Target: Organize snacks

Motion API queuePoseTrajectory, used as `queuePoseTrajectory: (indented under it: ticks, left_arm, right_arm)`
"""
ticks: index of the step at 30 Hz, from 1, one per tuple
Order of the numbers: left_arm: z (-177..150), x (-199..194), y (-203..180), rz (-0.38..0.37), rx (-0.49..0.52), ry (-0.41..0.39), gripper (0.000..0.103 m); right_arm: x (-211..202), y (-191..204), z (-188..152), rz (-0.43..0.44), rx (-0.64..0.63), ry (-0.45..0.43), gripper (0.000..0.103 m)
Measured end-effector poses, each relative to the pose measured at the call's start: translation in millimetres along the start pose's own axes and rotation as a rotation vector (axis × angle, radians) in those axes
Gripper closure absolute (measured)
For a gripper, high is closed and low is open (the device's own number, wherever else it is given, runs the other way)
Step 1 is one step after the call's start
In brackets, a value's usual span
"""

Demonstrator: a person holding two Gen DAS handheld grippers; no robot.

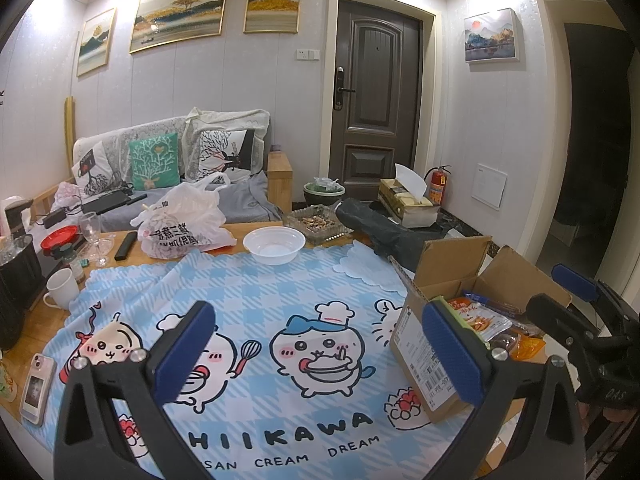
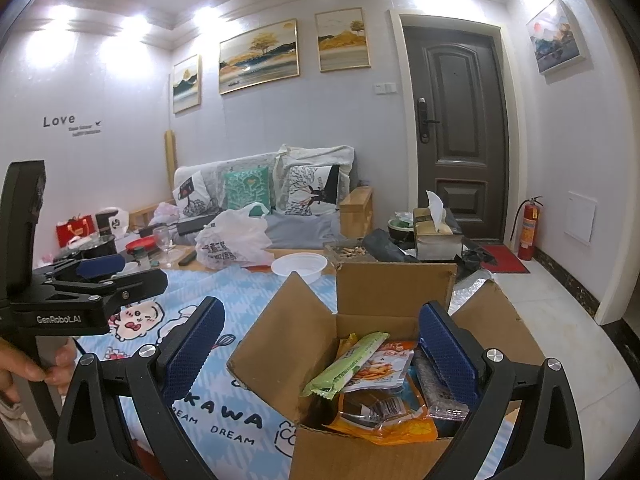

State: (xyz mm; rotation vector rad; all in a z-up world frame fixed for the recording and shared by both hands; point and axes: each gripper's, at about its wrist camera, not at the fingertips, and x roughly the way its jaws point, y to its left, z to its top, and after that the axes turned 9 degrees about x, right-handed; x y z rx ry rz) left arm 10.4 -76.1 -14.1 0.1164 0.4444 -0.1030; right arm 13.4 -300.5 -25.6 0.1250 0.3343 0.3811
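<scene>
From my left wrist camera, the left gripper hangs over the blue cartoon cloth with its jaws wide apart and nothing between them; the cardboard box sits at the cloth's right edge, flaps up, snack packets showing inside, and the right gripper hovers beyond it. From my right wrist camera, the right gripper is also spread and empty, poised just above the open box, where a green packet leans across an orange-printed one with other packets jumbled beneath. Snacks in the box fit either packing in or sorting out, so I'd judge only this: any grasp should take the topmost green packet by a flat edge, clear of the flaps.
</scene>
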Motion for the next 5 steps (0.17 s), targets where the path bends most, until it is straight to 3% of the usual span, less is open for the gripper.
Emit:
queuePoseTrajectory:
  ticks: [5]
  left_arm:
    - [-0.4, 0.0, 0.1, -0.006, 0.002, -0.003, 0.001]
  right_arm:
    - [0.2, -0.5, 0.4, 0.0, 0.0, 0.0, 0.006]
